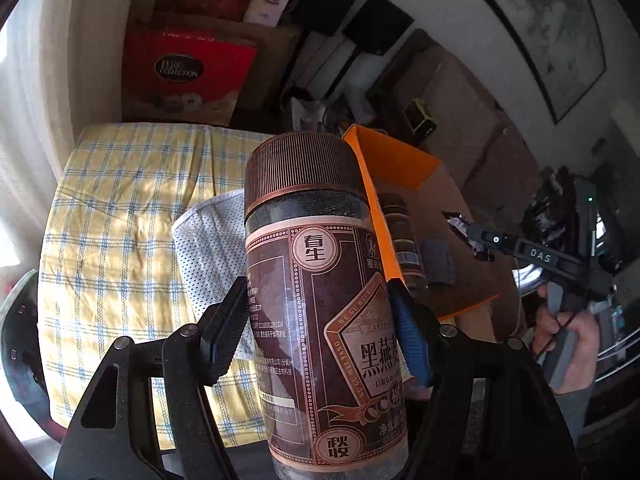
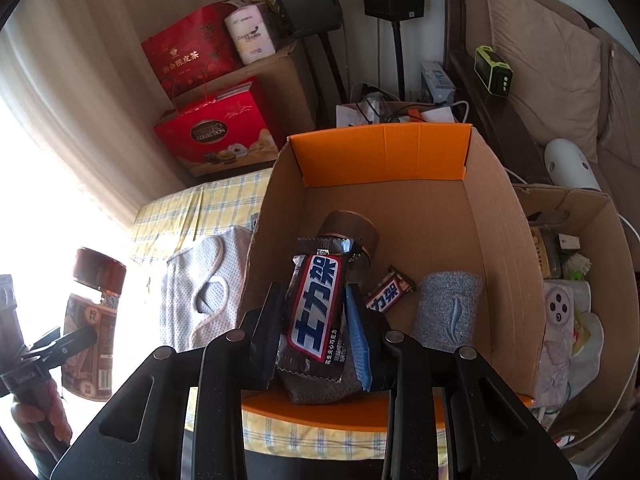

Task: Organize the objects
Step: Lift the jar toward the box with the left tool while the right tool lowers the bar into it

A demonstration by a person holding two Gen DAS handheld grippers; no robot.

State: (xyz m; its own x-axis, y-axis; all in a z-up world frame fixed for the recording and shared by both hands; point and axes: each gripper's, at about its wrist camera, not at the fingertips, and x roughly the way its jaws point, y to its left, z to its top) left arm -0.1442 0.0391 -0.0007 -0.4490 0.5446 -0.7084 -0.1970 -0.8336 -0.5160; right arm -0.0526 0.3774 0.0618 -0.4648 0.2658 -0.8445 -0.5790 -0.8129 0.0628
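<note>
My left gripper [image 1: 320, 320] is shut on a tall brown-labelled jar [image 1: 320, 280] with a ribbed copper lid, held upright above the yellow checked tablecloth [image 1: 120, 220], left of the cardboard box [image 1: 400, 160]. The jar also shows in the right wrist view [image 2: 92, 320]. My right gripper [image 2: 312, 320] is shut on a Snickers bar [image 2: 316, 308] and holds it over the front of the open cardboard box [image 2: 500, 220]. Inside the box lie a second jar [image 2: 352, 232], another Snickers bar [image 2: 388, 294] and a grey towel [image 2: 448, 308].
A white dotted cloth [image 2: 200, 292] lies on the tablecloth left of the box. Red gift boxes [image 2: 216, 132] stand behind the table. A second cardboard box [image 2: 592, 280] of odds and ends stands at the right, beside a sofa [image 2: 540, 60].
</note>
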